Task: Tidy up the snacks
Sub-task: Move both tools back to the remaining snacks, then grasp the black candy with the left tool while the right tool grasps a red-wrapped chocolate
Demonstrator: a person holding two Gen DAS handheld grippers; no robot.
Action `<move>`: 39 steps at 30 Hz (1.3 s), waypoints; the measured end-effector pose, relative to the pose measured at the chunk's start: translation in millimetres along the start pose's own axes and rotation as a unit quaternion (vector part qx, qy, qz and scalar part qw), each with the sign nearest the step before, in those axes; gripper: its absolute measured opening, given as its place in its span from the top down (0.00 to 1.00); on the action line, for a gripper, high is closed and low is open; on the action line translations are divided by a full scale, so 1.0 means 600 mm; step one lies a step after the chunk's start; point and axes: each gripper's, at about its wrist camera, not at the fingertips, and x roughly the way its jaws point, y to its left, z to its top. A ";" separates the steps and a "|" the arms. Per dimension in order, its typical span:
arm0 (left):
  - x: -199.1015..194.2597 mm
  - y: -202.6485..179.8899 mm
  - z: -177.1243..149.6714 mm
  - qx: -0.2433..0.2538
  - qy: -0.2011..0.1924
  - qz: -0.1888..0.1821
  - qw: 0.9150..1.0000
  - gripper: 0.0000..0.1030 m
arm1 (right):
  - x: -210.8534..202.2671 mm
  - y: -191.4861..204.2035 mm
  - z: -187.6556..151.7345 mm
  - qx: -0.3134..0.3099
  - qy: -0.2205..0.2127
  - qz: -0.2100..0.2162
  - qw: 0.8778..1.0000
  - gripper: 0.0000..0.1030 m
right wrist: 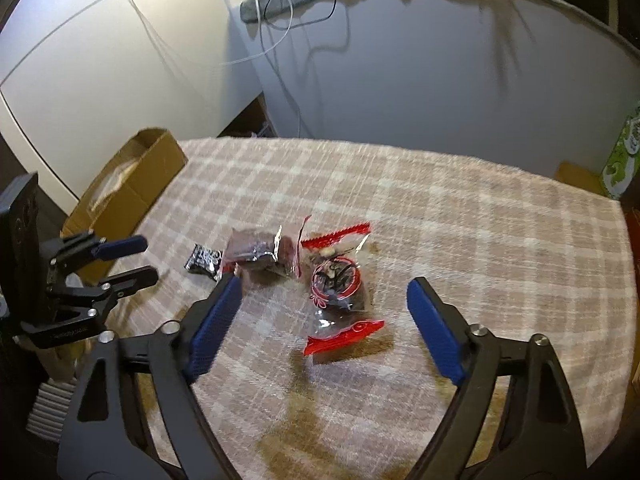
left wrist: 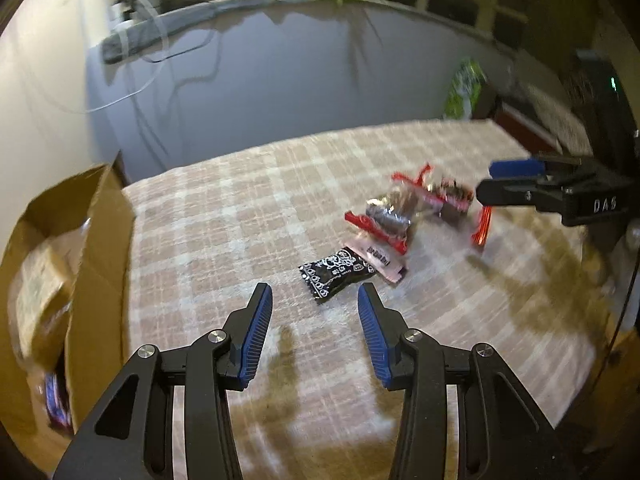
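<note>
Several wrapped snacks lie in a small heap on the checked tablecloth [left wrist: 224,216]. Nearest my left gripper [left wrist: 315,300] is a black-and-white packet [left wrist: 334,276], with a pink one [left wrist: 378,258] behind it and clear red-edged packets [left wrist: 394,210] further back. My left gripper is open and empty, just short of the black packet. My right gripper [right wrist: 324,294] is open and empty above a clear red-edged packet [right wrist: 340,292]. Another clear packet [right wrist: 258,254] and the black packet [right wrist: 204,259] lie to its left. Each gripper shows in the other's view, the right one [left wrist: 486,180] and the left one [right wrist: 148,258].
An open cardboard box [left wrist: 86,264] holding wrapped items stands at the table's left edge; it also shows in the right wrist view [right wrist: 136,184]. A green-and-white package [left wrist: 464,88] stands beyond the far right corner. A grey wall with hanging cables [right wrist: 288,40] is behind the table.
</note>
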 end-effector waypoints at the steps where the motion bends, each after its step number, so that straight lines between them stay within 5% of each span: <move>1: 0.008 -0.003 0.003 0.009 0.005 0.005 1.000 0.58 | 0.006 0.000 -0.001 -0.001 0.002 0.000 1.000 0.16; 5: 0.032 -0.009 0.017 0.039 0.018 0.012 0.999 0.58 | 0.022 -0.004 -0.001 -0.004 0.012 0.004 1.000 0.26; 13: 0.072 -0.028 0.041 0.098 0.050 -0.012 0.994 0.58 | 0.043 -0.012 0.006 -0.009 0.026 0.003 1.000 0.27; 21: 0.075 -0.030 0.032 0.100 0.078 -0.044 0.991 0.58 | 0.052 -0.012 0.009 -0.016 0.032 0.010 0.999 0.27; 27: 0.072 -0.049 0.031 0.127 0.075 -0.038 0.988 0.64 | 0.066 -0.004 0.012 -0.024 0.042 0.014 0.999 0.37; 30: 0.075 -0.055 0.034 0.123 0.070 -0.037 0.989 0.76 | 0.074 0.001 0.012 -0.029 0.049 0.013 0.998 0.44; 39: 0.071 -0.043 0.024 0.087 0.057 -0.032 0.994 0.78 | 0.086 0.004 0.002 -0.039 0.058 -0.009 0.998 0.59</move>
